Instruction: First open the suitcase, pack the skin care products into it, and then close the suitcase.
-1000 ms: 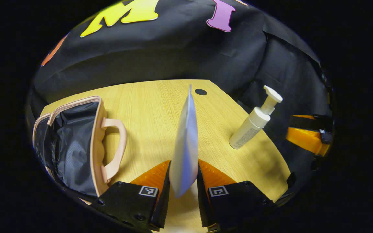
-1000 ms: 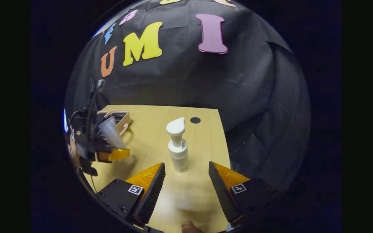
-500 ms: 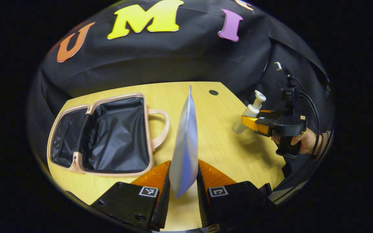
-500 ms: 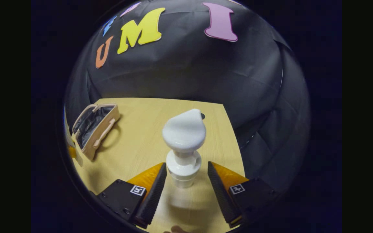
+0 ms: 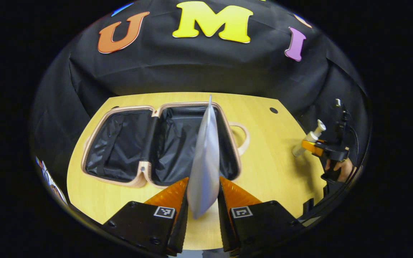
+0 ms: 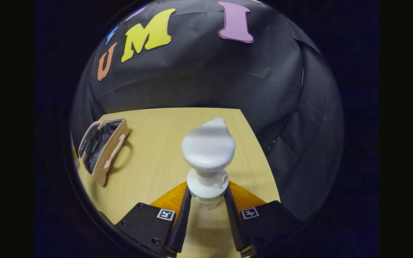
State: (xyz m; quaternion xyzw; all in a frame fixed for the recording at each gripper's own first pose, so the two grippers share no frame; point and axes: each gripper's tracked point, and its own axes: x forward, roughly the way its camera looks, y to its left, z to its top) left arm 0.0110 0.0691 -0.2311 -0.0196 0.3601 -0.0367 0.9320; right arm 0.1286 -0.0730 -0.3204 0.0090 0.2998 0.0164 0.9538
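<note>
two grippers are in use, each pinching one skin care item. my left gripper (image 5: 202,200) has both fingers pressed against the flat sides of a pale tube (image 5: 203,168), which stands edge-on and points away from me, its far tip up. beyond the tube the suitcase (image 5: 120,143) lies open flat on the wooden table (image 5: 271,172), both halves spread, black lining facing up, beige rim all round, and its handle (image 5: 241,138) on the right side. in the left gripper view the tube overlaps the right half of the suitcase; whether it is above the case or short of it, i cannot tell.

my right gripper (image 6: 206,211) has both fingers closed on the body of a white pump bottle (image 6: 208,157), just below its collar, with the pump head upright and pointing away. in the left gripper view this gripper (image 5: 319,148) sits at the far right of the table, held by a hand (image 5: 339,168), with the bottle tilted. in the right gripper view the suitcase (image 6: 100,150) lies well apart, at the left of the table (image 6: 156,143).
</note>
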